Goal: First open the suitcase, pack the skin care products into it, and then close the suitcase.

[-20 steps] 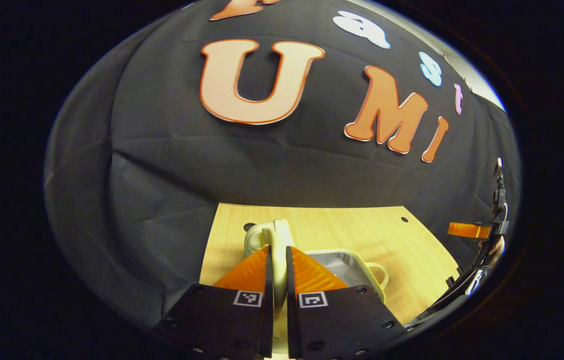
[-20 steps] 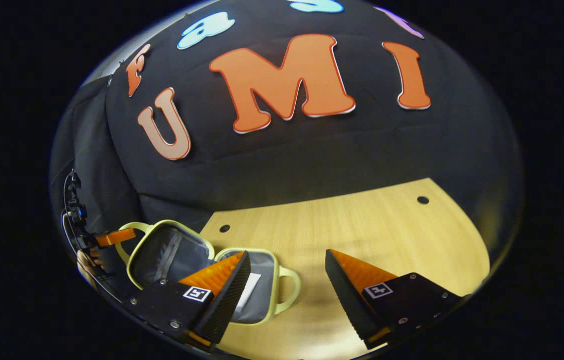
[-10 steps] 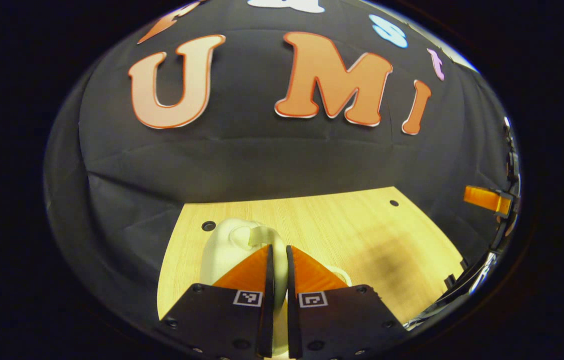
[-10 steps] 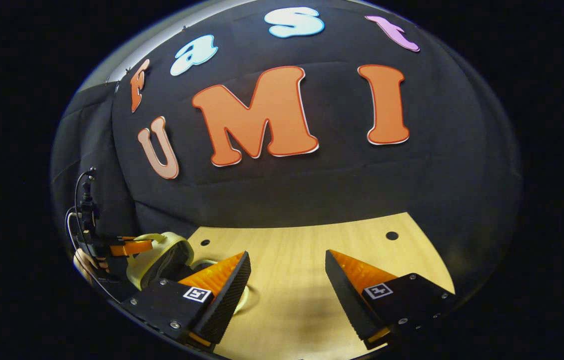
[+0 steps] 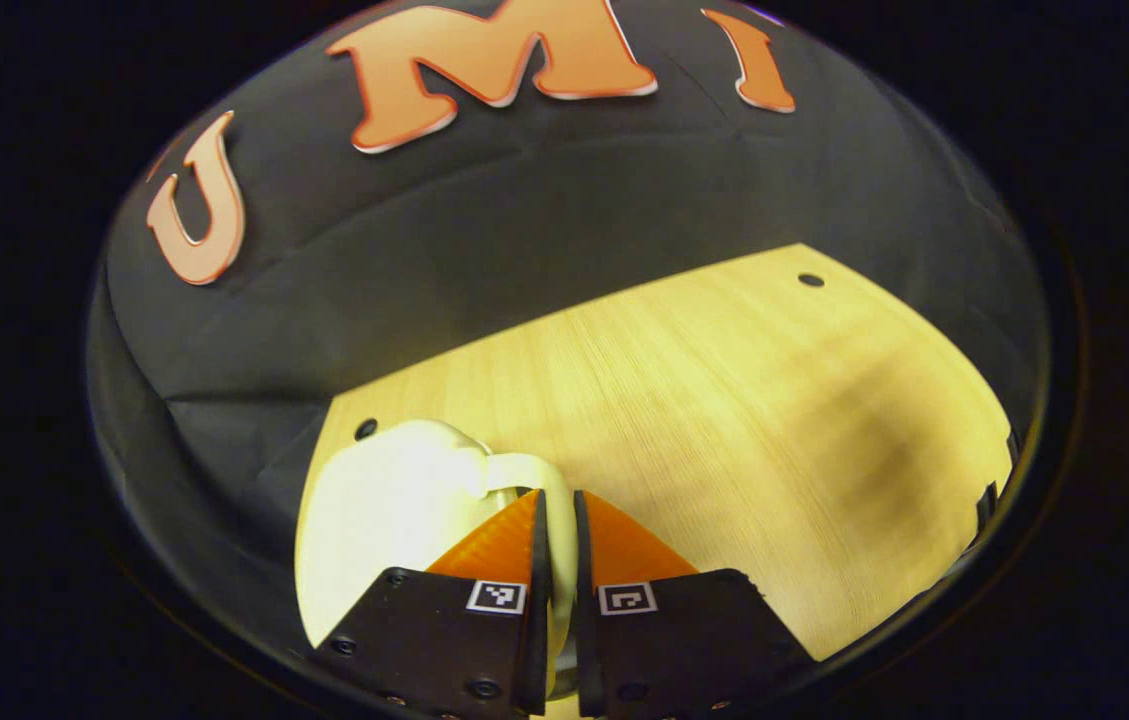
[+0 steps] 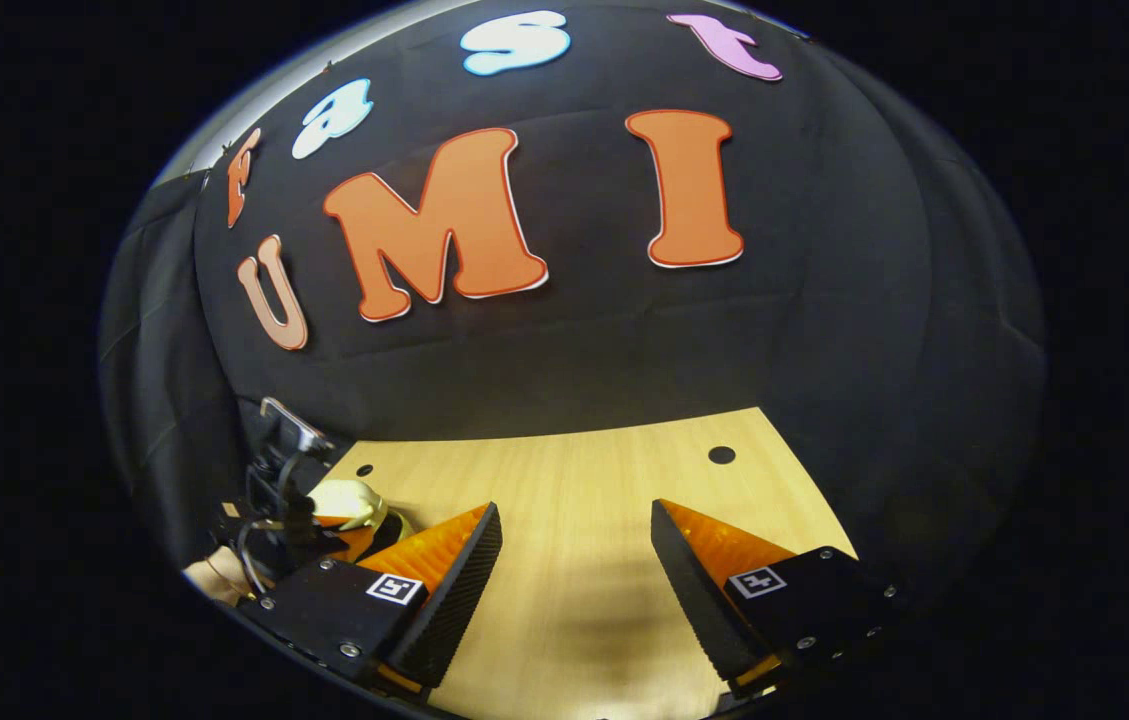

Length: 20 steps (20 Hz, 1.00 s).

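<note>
The left claw (image 5: 556, 545) is clamped on the pale handle of the suitcase (image 5: 394, 530), whose lid lies folded down on the wooden surface (image 5: 724, 400). Closing looks nearly finished; next it likely needs release. The right claw (image 6: 574, 560) hovers low nearby, fingers apart and empty.

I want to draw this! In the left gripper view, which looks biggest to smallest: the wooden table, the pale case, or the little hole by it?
1. Light wooden table
2. Pale cream case, enlarged by nearness
3. Small dark hole

One suitcase (image 5: 394, 520), two grippers (image 5: 556, 505) (image 6: 574, 520)
</note>
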Each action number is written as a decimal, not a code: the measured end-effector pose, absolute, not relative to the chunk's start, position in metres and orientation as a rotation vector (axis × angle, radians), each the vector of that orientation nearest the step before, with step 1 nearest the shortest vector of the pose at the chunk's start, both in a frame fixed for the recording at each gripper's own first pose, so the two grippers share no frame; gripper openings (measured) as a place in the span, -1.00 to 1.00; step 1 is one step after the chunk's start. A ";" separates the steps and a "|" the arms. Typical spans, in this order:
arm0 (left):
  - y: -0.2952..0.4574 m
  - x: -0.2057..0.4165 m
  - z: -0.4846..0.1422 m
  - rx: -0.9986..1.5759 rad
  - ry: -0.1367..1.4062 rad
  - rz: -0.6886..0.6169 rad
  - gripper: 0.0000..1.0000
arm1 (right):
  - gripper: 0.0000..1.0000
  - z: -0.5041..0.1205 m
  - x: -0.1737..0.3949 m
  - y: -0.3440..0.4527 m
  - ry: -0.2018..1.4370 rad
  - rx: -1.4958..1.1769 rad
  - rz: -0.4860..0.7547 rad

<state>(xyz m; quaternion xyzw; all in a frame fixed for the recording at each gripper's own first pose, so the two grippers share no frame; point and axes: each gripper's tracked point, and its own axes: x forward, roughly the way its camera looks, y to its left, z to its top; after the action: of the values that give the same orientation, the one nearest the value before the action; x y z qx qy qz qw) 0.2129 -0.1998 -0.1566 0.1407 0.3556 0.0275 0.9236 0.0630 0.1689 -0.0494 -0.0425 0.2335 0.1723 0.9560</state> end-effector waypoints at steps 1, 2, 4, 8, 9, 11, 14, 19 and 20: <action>-0.203 0.216 -0.166 0.320 0.731 0.073 -0.75 | 0.91 -0.052 0.063 0.162 0.482 -0.090 0.339; -0.206 0.221 -0.174 0.366 0.722 0.094 -0.75 | 0.91 -0.055 0.063 0.155 0.490 -0.092 0.328; -0.214 0.228 -0.186 0.448 0.708 0.132 -0.75 | 0.91 -0.062 0.061 0.142 0.505 -0.101 0.305; -0.216 0.225 -0.187 0.525 0.719 0.180 -0.75 | 0.91 -0.073 0.056 0.131 0.530 -0.091 0.294; -0.218 0.224 -0.191 0.519 0.727 0.159 -0.75 | 0.92 -0.074 0.054 0.131 0.537 -0.084 0.293; -0.221 0.221 -0.199 0.479 0.755 0.117 -0.52 | 0.91 -0.078 0.052 0.132 0.546 -0.077 0.292; -0.233 0.216 -0.204 0.366 0.774 0.064 0.11 | 0.91 -0.086 0.050 0.134 0.552 -0.083 0.294; -0.247 0.218 -0.152 0.246 0.637 0.055 1.00 | 0.92 -0.091 0.050 0.149 0.548 -0.099 0.316; -0.247 0.221 -0.129 0.224 0.583 0.057 0.99 | 0.91 -0.087 0.051 0.151 0.539 -0.093 0.320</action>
<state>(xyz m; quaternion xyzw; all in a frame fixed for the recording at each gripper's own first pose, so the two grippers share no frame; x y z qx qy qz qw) 0.2211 -0.2474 -0.1293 0.1104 0.2869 0.0282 0.9512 0.0511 0.1513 -0.0868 -0.0456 0.2649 0.1574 0.9502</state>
